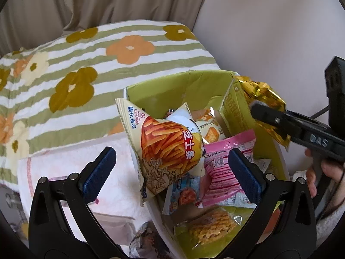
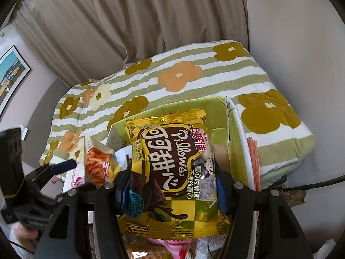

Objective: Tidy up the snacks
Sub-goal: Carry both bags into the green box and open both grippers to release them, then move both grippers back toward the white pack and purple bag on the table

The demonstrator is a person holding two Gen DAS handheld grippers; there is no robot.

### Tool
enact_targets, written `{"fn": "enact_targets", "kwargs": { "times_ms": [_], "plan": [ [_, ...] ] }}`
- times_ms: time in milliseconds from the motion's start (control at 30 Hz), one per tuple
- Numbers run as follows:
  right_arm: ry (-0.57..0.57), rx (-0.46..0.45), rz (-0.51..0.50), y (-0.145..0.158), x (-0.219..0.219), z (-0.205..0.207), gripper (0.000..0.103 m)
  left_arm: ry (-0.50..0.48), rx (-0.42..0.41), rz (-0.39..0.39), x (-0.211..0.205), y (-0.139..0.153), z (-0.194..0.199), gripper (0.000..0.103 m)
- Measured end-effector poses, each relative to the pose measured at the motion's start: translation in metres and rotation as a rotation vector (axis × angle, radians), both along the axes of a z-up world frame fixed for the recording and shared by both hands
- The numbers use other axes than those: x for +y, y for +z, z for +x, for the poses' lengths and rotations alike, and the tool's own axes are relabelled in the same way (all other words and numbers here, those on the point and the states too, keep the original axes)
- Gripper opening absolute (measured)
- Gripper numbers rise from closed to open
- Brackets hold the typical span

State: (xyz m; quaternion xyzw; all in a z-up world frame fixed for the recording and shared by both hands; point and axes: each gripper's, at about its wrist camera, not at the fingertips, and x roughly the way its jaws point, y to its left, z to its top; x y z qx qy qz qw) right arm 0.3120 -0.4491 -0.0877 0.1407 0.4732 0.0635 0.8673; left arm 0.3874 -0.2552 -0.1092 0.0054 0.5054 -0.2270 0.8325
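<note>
A green cardboard box (image 1: 194, 86) holds several snack packets. A cream and orange cheese-stick packet (image 1: 166, 146) leans on the box's left rim, just ahead of my left gripper (image 1: 170, 172), which is open and empty above the box. A pink packet (image 1: 224, 168) and a noodle-snack packet (image 1: 211, 226) lie inside. My right gripper (image 2: 172, 185) is shut on a gold Pillows cocoa packet (image 2: 172, 168) and holds it above the box (image 2: 215, 108). In the left wrist view the gold packet (image 1: 265, 97) hangs over the box's right rim.
The box sits on a bed with a green-striped floral quilt (image 1: 86, 69). A pink-white towel (image 1: 64, 168) lies left of the box. Beige curtains (image 2: 129, 21) hang behind, and a framed picture (image 2: 10, 73) is on the left wall.
</note>
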Motion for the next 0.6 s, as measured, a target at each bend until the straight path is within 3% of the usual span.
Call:
{"fn": "enact_targets", "kwargs": {
  "times_ms": [133,167,200,233,600],
  "plan": [
    [-0.003,0.023,-0.011,-0.005,0.002,0.011,0.06,0.008,-0.006,0.004,0.005,-0.001,-0.002,0.103],
    [-0.009,0.025,-0.022,-0.006,0.003,0.012,0.071,0.01,-0.005,0.003,0.006,-0.001,-0.002,0.103],
    [-0.013,0.018,-0.027,-0.007,0.004,0.012,0.093,0.011,-0.003,0.003,0.007,-0.001,-0.003,0.103],
    [-0.013,0.008,-0.026,-0.006,0.004,0.011,0.1,0.012,-0.003,0.004,0.008,-0.001,-0.004,0.103],
    [-0.001,-0.008,0.012,0.002,0.005,-0.024,0.102,0.038,-0.025,-0.005,0.021,0.009,-0.027,0.103]
  ]
}}
